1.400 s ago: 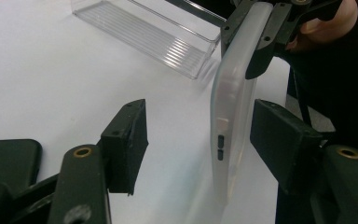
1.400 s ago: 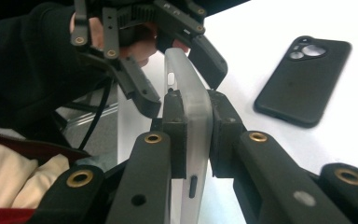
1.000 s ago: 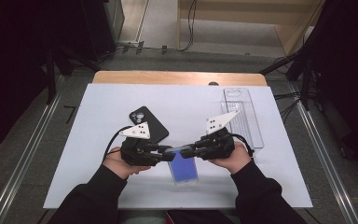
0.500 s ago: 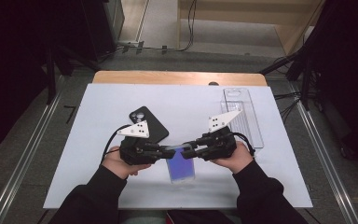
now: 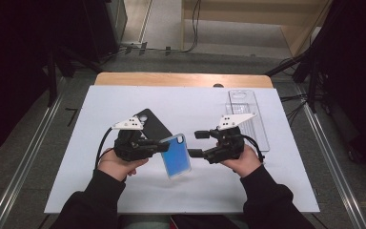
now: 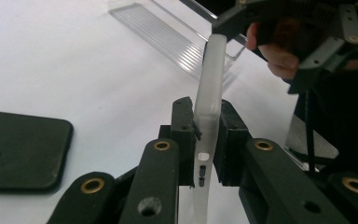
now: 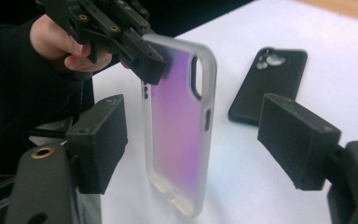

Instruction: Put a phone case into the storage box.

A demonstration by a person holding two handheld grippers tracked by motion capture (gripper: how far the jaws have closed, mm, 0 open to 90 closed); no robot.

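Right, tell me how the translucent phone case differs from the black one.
The translucent blue phone case is frosted and see-through; the black phone case is opaque. The translucent case is held off the table, clamped in the left gripper; the black case lies flat on the white table, untouched. Both have a camera cutout.

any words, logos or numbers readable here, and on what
None can be read.
Translucent blue phone case clamped in the left hand-held gripper: plain, no print shows.
Black phone case lying on the table: no logo or lettering shows; the camera cutout is blurred.
Clear plastic tray: ribbed surface, no label shows.
White table cover: blank.
Right hand-held gripper, jaws open around the blue case without touching it: no markings.
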